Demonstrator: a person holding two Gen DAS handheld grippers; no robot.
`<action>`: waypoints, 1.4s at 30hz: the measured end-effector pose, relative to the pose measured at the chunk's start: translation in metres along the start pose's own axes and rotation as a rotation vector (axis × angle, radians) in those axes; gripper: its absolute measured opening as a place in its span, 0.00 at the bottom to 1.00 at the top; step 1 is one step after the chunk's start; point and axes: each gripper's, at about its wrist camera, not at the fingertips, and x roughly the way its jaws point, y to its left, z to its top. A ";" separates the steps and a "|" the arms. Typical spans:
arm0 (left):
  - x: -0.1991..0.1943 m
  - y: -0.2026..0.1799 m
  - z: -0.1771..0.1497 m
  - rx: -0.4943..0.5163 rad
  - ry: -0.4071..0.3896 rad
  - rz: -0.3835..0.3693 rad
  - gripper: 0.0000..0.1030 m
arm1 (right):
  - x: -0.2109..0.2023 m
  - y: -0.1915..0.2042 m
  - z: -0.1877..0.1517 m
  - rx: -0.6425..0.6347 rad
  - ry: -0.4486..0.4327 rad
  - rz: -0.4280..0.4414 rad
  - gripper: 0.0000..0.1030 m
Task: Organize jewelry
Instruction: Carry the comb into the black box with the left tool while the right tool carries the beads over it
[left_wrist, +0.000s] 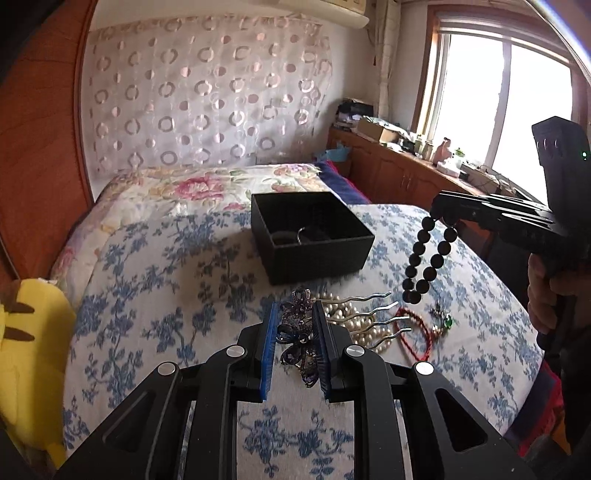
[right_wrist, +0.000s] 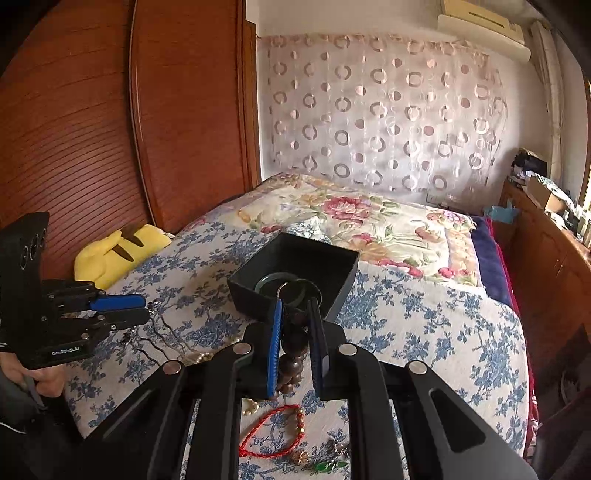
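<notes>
My left gripper (left_wrist: 295, 332) is shut on a purple flower hair comb (left_wrist: 299, 339), whose silver prongs (left_wrist: 376, 321) stick out to the right over a pearl necklace (left_wrist: 354, 325). My right gripper (right_wrist: 295, 328) is shut on a dark bead bracelet (right_wrist: 293, 350) and holds it in the air; in the left wrist view the bracelet (left_wrist: 428, 254) hangs right of the black open box (left_wrist: 314, 236). The box (right_wrist: 295, 284) holds a green bangle (right_wrist: 280, 286) and a ring. A red string bracelet (right_wrist: 273, 432) and a green-stone piece (right_wrist: 325, 466) lie on the bed.
The blue floral bedspread (left_wrist: 184, 266) covers the bed. A yellow plush toy (left_wrist: 26, 339) lies at its left edge by the wooden wardrobe (right_wrist: 110, 129). A wooden cabinet (left_wrist: 399, 173) with clutter stands under the window at the right.
</notes>
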 end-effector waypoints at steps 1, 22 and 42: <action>0.001 0.000 0.003 0.000 -0.003 -0.001 0.17 | -0.001 0.000 0.002 -0.004 -0.003 -0.001 0.15; 0.075 0.006 0.077 0.026 0.010 0.022 0.17 | 0.027 -0.028 0.056 -0.034 -0.065 0.029 0.15; 0.133 -0.001 0.096 0.057 0.096 0.011 0.19 | 0.075 -0.046 0.091 -0.041 -0.056 0.085 0.15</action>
